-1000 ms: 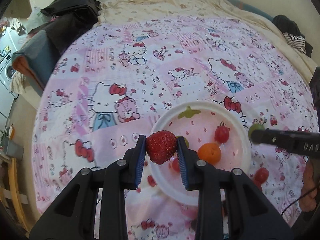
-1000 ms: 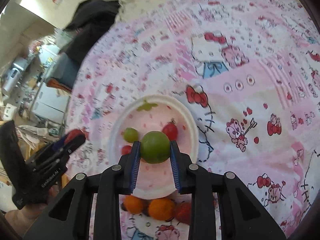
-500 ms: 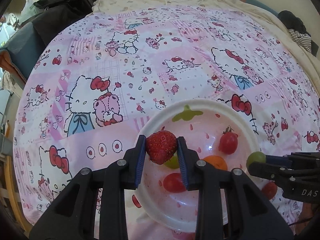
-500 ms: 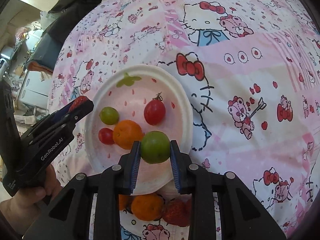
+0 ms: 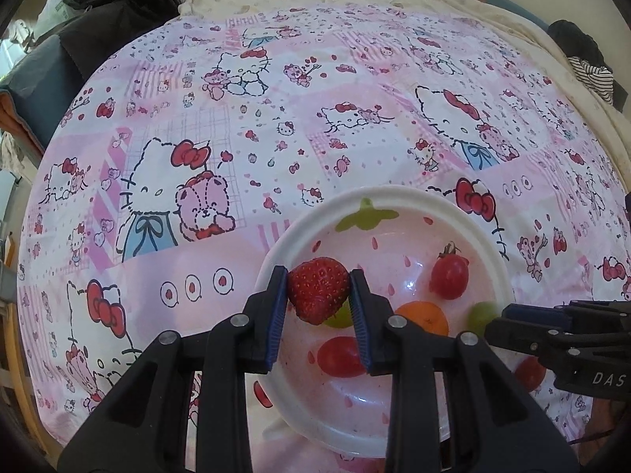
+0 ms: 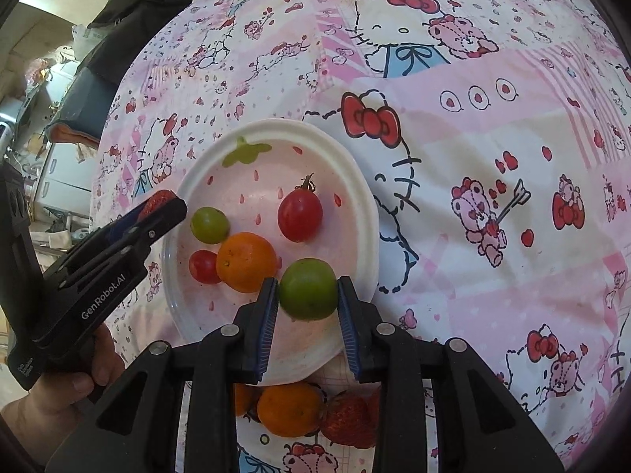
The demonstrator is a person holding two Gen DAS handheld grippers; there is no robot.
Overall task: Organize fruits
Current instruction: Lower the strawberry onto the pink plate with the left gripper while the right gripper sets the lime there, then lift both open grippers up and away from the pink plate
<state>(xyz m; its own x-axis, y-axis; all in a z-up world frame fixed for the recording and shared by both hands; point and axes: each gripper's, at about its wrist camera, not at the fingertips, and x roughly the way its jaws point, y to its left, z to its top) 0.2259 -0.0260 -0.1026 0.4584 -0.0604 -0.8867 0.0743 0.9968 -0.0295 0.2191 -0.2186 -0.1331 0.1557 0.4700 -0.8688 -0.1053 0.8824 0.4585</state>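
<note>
A white and pink strawberry-print plate [image 5: 394,197] [image 6: 355,181] lies on the bed. It holds a red tomato [image 6: 299,215], an orange [image 6: 246,262], a small green fruit [image 6: 210,224] and a small red tomato [image 6: 203,267]. My left gripper [image 5: 318,295] is shut on a strawberry [image 5: 317,287] over the plate's left side. My right gripper [image 6: 307,299] is shut on a green fruit [image 6: 308,293] over the plate's near right part. In the left wrist view that fruit [image 5: 482,315] shows at the right gripper's tip.
The Hello Kitty bedsheet [image 6: 493,138] covers the bed. Loose oranges [image 6: 290,408] and strawberries [image 6: 349,419] lie on the sheet just in front of the plate. Dark clothes [image 5: 118,15] are piled at the far left corner.
Both grippers have come closer to the plate and lower over it, each holding its fruit. The green fruit now hangs over the plate's near part.
</note>
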